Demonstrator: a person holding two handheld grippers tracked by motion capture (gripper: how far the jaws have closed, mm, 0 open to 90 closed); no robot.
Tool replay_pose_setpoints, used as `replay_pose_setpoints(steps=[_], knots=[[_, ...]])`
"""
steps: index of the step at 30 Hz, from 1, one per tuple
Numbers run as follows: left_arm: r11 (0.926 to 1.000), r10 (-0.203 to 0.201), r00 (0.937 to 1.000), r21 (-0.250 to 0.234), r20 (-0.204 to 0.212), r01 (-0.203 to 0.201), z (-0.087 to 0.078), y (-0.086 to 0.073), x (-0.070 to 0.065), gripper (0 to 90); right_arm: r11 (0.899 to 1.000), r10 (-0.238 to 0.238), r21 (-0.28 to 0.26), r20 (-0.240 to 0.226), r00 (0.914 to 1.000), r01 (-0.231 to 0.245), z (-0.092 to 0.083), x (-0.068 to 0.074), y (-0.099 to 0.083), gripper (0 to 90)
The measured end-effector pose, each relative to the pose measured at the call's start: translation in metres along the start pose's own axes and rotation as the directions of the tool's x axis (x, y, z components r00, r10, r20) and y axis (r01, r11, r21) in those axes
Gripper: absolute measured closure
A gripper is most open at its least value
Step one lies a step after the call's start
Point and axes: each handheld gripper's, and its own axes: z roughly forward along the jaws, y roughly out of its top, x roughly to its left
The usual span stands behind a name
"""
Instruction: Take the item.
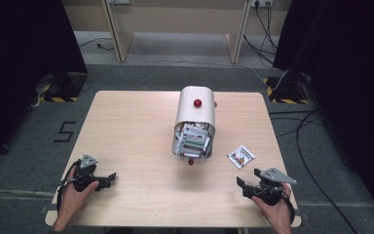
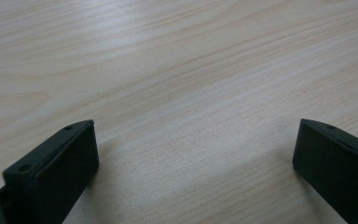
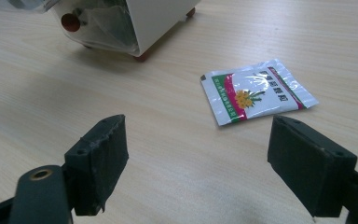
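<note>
Right gripper (image 1: 247, 184), released and empty, is idling at lower right with jaws facing the sachet (image 1: 241, 156) lying just beyond, probably lining up to grasp it; left gripper (image 1: 108, 178) is waiting, splayed, at lower left.

The light wooden table (image 1: 136, 126) carries a white box (image 1: 195, 114) and, near it, a sachet (image 1: 241, 156).

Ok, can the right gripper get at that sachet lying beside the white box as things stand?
Probably yes. The right gripper is open and empty, and the sachet lies flat on bare table just ahead of it, apart from the white box.
</note>
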Motion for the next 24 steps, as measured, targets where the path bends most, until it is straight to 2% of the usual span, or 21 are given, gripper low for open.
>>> replay_pose_setpoints(steps=[13, 24], knots=[[1.0000, 0.000, 1.0000, 0.000, 0.000, 0.000, 0.000, 0.000, 0.000, 0.0, 1.000, 0.000, 0.006, -0.006, 1.0000, 0.000, -0.006, 0.005, -0.012, 21.3], [1.0000, 0.000, 1.0000, 0.000, 0.000, 0.000, 0.000, 0.000, 0.000, 0.0, 1.000, 0.020, 0.014, 0.003, 0.9998, -0.020, -0.010, 0.004, -0.023, 20.0]])
